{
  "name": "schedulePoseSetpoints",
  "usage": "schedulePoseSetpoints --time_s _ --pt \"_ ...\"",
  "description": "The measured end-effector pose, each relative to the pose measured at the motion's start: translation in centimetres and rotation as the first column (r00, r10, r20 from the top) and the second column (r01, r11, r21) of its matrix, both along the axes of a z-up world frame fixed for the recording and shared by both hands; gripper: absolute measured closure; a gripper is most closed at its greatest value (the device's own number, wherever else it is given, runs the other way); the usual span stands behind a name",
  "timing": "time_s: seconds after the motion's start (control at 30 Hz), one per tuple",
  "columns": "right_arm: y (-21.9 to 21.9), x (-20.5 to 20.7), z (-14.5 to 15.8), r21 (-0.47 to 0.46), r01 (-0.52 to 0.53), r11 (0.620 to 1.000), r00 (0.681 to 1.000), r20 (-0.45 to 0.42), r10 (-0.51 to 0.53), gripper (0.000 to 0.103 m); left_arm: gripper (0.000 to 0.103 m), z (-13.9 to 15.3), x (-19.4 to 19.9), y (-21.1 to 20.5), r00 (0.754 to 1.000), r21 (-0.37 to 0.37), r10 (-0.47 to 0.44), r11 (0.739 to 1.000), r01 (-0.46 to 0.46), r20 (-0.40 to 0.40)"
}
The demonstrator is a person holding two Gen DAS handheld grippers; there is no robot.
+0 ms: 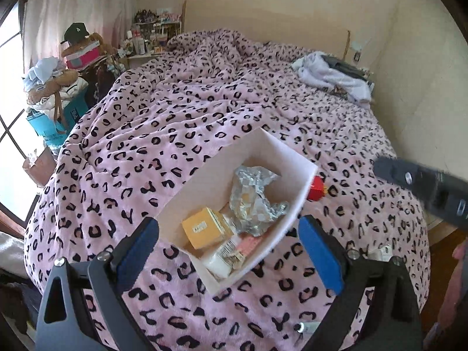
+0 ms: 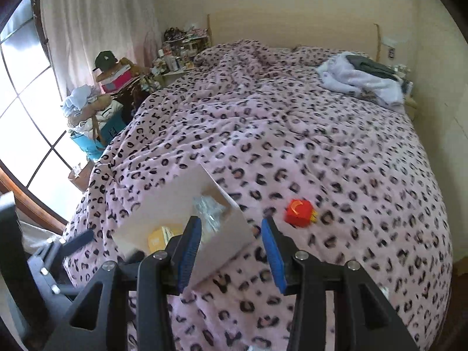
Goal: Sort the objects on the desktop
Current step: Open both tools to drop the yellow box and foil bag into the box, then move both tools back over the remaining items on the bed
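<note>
The white box [image 1: 295,158] sits on the bed's blanket [image 1: 175,117], holding a yellow carton [image 1: 201,228] and crumpled foil [image 1: 254,199]; the left tool [image 1: 229,251] gapes empty around its near end; the right tool [image 2: 231,251] hangs open, empty, beside it; a red toy [image 2: 299,212] lies just right.

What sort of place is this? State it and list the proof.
Likely a bedroom: a bed under a leopard-print blanket, a curtain over the window, and a cluttered shelf beside the bed.

Red toy [image 2: 299,213] beside white box [image 2: 163,213]
</note>
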State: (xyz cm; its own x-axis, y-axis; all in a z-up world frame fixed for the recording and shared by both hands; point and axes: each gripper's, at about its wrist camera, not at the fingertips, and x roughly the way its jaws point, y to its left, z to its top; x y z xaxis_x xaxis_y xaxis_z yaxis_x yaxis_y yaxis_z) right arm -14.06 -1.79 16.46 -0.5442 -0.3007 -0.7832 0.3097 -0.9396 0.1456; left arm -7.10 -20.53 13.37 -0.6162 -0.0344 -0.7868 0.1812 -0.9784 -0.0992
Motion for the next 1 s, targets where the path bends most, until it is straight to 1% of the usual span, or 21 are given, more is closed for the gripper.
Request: schedulePoseSetpoints --time_s 0.07,0.13,0.27,0.33,0.4,0.47,0.57,0.63,0.7,0.77,0.87,1.0 --pt "2.4 2.0 -0.8 0.007 0.042 0.999 0.999 0.003 -0.042 0.057 0.004 0.0 1.4 0.7 1.0 0.008 -0.011 1.0 0.011 -0.01" --pt "4.6 3.8 -2.0 0.016 0.082 0.997 0.997 0.012 -0.082 0.057 0.003 -1.4 2.4 2.2 0.999 0.019 -0.048 0.999 0.048 0.003" --pt "9.7 7.4 -5.8 0.019 0.173 0.985 0.984 0.05 -0.174 0.055 0.003 -4.6 4.3 5.4 0.991 0.043 -0.132 0.991 0.13 0.031" --pt "12.0 9.2 -8.3 0.018 0.208 0.978 0.974 0.083 -0.209 0.055 0.003 -6.2 5.3 7.0 0.984 0.056 -0.173 0.984 0.171 0.044" --pt "14.3 10.8 -10.8 0.003 0.262 0.965 0.959 0.114 -0.261 0.055 0.003 -7.8 6.2 8.6 0.975 0.069 -0.215 0.975 0.211 0.057" --pt "16.0 12.4 -12.8 0.001 0.297 0.955 0.947 0.127 -0.294 0.055 0.003 -9.4 7.2 10.3 0.964 0.083 -0.256 0.965 0.25 0.069" --pt "18.3 14.8 -15.6 0.002 0.369 0.929 0.921 0.129 -0.367 0.055 0.003 -12.9 8.3 12.9 0.954 0.058 -0.28 0.96 0.275 0.109" --pt "19.7 16.0 -17.5 0.002 0.404 0.915 0.904 0.152 -0.4 0.055 0.003 -14.8 8.9 14.2 0.948 0.048 -0.288 0.958 0.284 0.136" --pt "20.8 16.7 -19.0 0.004 0.426 0.905 0.89 0.181 -0.419 0.055 0.003 -16.4 9.6 15.5 0.938 0.053 -0.311 0.95 0.307 0.155" --pt "21.6 17.2 -19.7 -0.002 0.438 0.899 0.882 0.194 -0.43 0.055 0.003 -17.4 10.2 16.6 0.929 0.048 -0.329 0.944 0.326 0.169" --pt "22.8 17.6 -20.0 -0.013 0.464 0.886 0.869 0.203 -0.452 0.055 0.003 -18.5 11.0 17.8 0.919 0.025 -0.345 0.937 0.347 0.191" --pt "23.4 17.6 -19.5 -0.033 0.48 0.877 0.863 0.195 -0.465 0.055 0.003 -18.7 11.1 18.6 0.914 0.025 -0.351 0.935 0.354 0.205"
